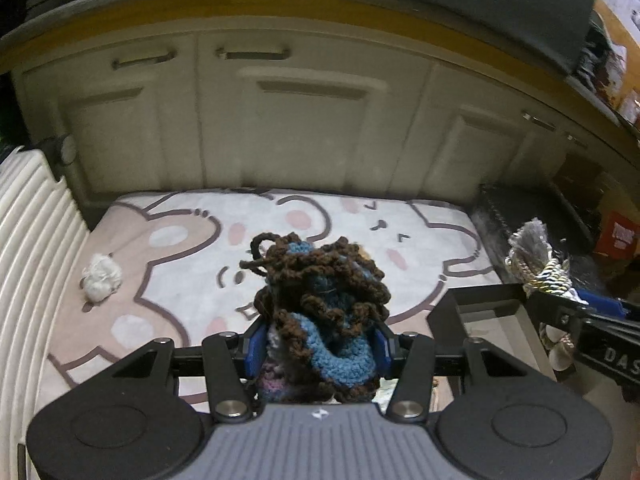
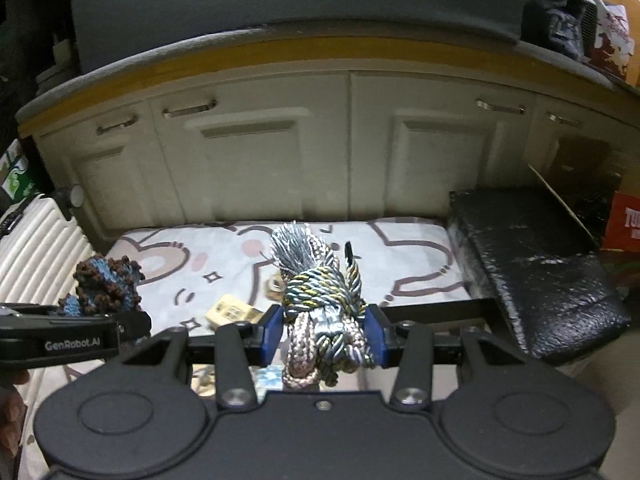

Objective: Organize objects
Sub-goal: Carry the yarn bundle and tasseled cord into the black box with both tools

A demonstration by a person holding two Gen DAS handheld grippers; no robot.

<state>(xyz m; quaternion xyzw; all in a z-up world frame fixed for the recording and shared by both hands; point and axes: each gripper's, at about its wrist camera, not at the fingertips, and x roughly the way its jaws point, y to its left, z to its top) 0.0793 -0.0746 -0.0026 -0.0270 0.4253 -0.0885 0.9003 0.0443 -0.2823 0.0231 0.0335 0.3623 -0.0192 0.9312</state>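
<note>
My left gripper [image 1: 320, 346] is shut on a brown and blue crocheted yarn piece [image 1: 324, 304], held above a cartoon bear mat [image 1: 180, 264]. It also shows at the left of the right wrist view [image 2: 106, 284]. My right gripper [image 2: 325, 330] is shut on a knotted bundle of grey, gold and tan rope [image 2: 320, 292] with a frayed grey tassel. The rope also shows at the right of the left wrist view [image 1: 536, 256]. Both grippers hover side by side over a black-framed box [image 1: 480, 304].
A white fluffy wad [image 1: 101, 272] lies on the mat at left. A tan tag [image 2: 230, 310] and small items lie under the rope. Cream cabinet doors [image 1: 304, 128] stand behind. A white ribbed case [image 1: 28, 248] is left, a black cushion [image 2: 532, 264] right.
</note>
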